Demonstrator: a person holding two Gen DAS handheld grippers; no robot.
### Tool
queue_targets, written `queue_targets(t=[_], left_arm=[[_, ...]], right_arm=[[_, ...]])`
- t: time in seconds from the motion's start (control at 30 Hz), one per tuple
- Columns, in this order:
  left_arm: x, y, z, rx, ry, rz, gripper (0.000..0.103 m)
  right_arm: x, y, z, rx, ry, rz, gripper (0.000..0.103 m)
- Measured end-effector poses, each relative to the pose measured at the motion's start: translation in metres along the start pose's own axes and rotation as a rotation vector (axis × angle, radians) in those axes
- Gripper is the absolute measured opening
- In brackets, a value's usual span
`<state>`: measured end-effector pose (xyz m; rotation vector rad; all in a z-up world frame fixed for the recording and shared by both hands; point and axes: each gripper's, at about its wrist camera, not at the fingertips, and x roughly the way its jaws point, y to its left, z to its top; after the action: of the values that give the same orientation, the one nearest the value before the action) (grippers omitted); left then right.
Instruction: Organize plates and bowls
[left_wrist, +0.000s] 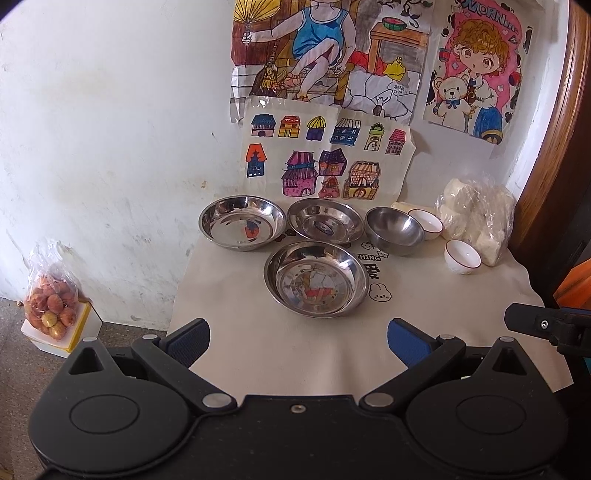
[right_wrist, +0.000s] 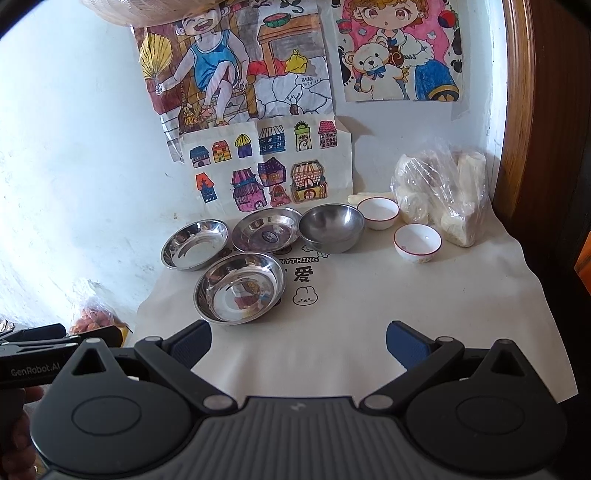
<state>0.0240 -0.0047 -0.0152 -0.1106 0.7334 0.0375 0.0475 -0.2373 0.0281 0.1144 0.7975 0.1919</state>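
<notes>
Three shallow steel plates sit on the cloth-covered table: a near one, a back-left one and a back-middle one. A deeper steel bowl stands to their right. Two small white bowls with red rims stand further right, one at the back and one nearer. My left gripper is open and empty, short of the near plate. My right gripper is open and empty over the cloth's front.
A plastic bag of white blocks lies at the back right against the wall. Drawings hang on the wall behind. A wooden frame borders the right. A bag of fruit sits on a box on the floor at left.
</notes>
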Motion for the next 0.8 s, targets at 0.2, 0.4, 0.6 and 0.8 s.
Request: queue_targets(t=[0.2, 0.4, 0.6, 0.8], left_arm=[[0.008, -0.004, 0.003, 0.003, 0.023, 0.010, 0.102], [0.022, -0.009, 0.010, 0.007, 0.050, 0.025, 0.102], [0.044, -0.015, 0.018, -0.002, 0.085, 0.043, 0.102], [0.075, -0.018, 0.025, -0.075, 0.147, 0.060, 0.102]], right_arm=[[0.007, -0.005, 0.002, 0.009, 0.016, 0.006, 0.103], [0.019, -0.011, 0.007, 0.018, 0.035, 0.014, 0.103], [0.039, -0.019, 0.016, 0.014, 0.064, 0.030, 0.103], [0.073, -0.028, 0.029, -0.009, 0.110, 0.057, 0.103]])
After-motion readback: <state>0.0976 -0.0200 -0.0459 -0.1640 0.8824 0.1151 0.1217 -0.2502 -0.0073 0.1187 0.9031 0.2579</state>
